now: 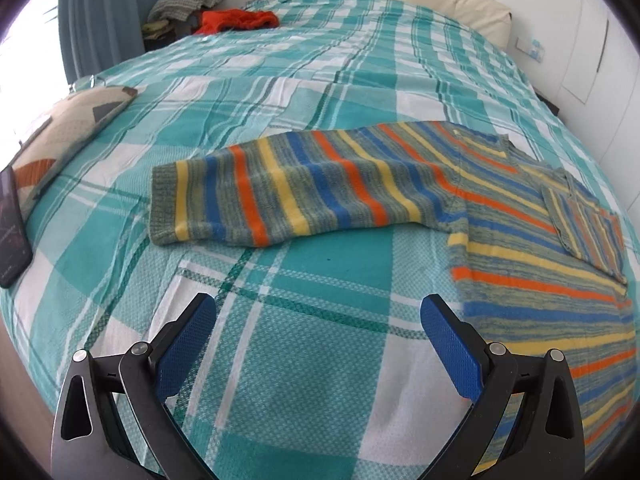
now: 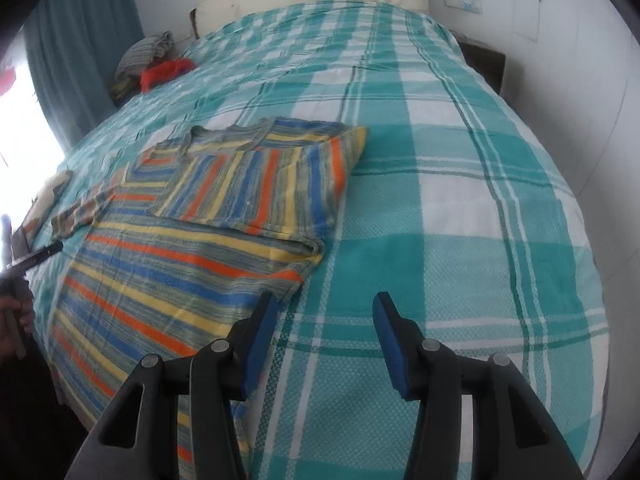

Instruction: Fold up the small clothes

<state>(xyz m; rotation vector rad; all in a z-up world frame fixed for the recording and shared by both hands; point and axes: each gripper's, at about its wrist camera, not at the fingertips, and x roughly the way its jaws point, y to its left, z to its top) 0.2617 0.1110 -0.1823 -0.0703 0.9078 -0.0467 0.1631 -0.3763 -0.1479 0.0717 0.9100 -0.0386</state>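
**A:** What are you worrying about from here?

**B:** I'm looking at the striped knit sweater (image 1: 500, 216) lying on the plaid bedspread (image 1: 320, 80). One sleeve (image 2: 256, 188) is already lying folded across the chest; the other sleeve (image 1: 304, 196) is stretching out flat toward nine o'clock in the left view. I'm judging that a shallow pinch on that thick knit could be letting it slip out mid-fold, or could be dragging the bedspread up with it and skewing the body.

**A:** And the grippers?

**B:** The left gripper (image 1: 318, 320) is standing wide, holding nothing, hovering over bare bedspread at six o'clock of that sleeve. The right gripper (image 2: 324, 320) is standing about half open, also empty, with the sweater's side edge just beside its left finger (image 2: 260, 332), at about ten o'clock.
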